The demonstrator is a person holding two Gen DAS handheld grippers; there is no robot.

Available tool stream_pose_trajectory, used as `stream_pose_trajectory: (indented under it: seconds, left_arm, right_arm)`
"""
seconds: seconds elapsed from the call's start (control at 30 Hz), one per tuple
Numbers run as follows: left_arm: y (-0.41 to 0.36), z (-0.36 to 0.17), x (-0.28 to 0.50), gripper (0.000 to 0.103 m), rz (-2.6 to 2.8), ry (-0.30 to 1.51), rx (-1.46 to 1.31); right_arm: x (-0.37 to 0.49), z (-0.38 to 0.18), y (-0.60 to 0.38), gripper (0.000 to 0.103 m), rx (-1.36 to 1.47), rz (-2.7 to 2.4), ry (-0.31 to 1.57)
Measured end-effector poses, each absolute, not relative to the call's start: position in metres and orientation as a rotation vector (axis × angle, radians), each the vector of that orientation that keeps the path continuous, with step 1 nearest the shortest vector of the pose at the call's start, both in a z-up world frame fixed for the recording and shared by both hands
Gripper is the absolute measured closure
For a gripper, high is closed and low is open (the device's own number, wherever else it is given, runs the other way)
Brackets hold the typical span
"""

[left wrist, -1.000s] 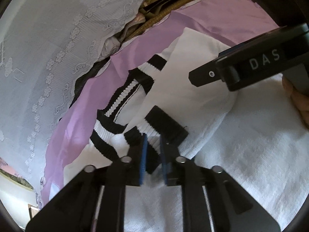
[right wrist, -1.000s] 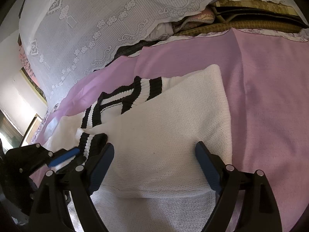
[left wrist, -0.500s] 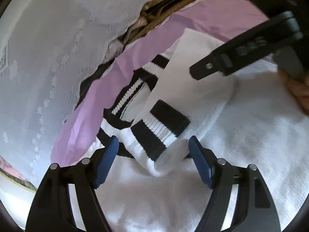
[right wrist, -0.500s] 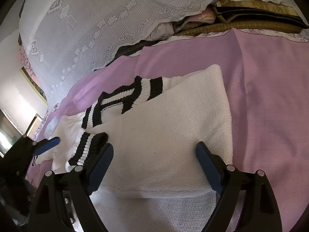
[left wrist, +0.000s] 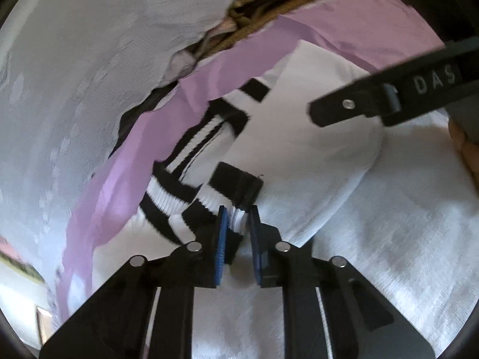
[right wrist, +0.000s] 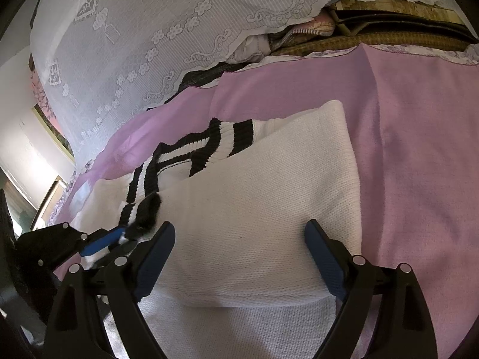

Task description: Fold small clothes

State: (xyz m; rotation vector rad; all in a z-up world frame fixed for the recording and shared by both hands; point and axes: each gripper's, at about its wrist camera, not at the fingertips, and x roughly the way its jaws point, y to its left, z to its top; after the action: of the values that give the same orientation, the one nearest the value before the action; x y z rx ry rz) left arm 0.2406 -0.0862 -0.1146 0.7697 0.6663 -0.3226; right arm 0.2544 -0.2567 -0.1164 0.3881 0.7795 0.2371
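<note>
A small white knit sweater (right wrist: 257, 209) with black-and-white striped collar (right wrist: 221, 140) and cuffs lies on a pink cloth (right wrist: 419, 149). One sleeve is folded across its body. My left gripper (left wrist: 238, 227) is shut on the striped sleeve cuff (left wrist: 230, 188) at the sweater's left side; it also shows at the left of the right wrist view (right wrist: 116, 236). My right gripper (right wrist: 239, 239) is open and empty, its fingers (right wrist: 155, 248) spread over the folded sleeve. It appears in the left wrist view (left wrist: 374, 101) at upper right.
A white lace cover (right wrist: 149, 30) drapes over things behind the pink cloth. Stacked dark and woven fabrics (right wrist: 389, 30) lie at the back right. A framed picture (right wrist: 54, 125) hangs on the wall at far left.
My left gripper was shut on the cuff, opened half a second ago, and has now shut on the striped cuff again. The right gripper has stayed open in place.
</note>
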Motion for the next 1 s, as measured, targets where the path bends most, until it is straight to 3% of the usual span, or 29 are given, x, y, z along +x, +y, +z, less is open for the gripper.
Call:
stream_pose_trajectory:
  seconds: [0.23,0.37,0.5,0.63,0.83,1.0]
  left_arm:
    - [0.003,-0.084,0.249,0.089,-0.173,0.688,0.31]
    - [0.034,-0.094,0.244,0.075,-0.067,0.739,0.126]
    - [0.059,-0.097,0.228,0.05,0.074,0.77,0.006]
    - [0.085,-0.082,0.213,0.047,0.063,0.736,-0.137]
    - [0.032,-0.068,0.228,0.046,-0.107,0.741,-0.017]
    - [-0.008,-0.093,0.265,0.028,-0.047,0.8,0.113]
  right_arm:
    - [0.254,-0.117,-0.257,0.014,0.388,0.237,0.778]
    - [0.253,-0.118,-0.257,0.014,0.39,0.237,0.778]
    - [0.254,-0.117,-0.257,0.014,0.39,0.238,0.778]
    - [0.254,-0.117,-0.257,0.014,0.389,0.238,0.777]
    - [0.254,-0.117,-0.257,0.014,0.394,0.241,0.774]
    - [0.254,-0.118,-0.258,0.014,0.395,0.243,0.774]
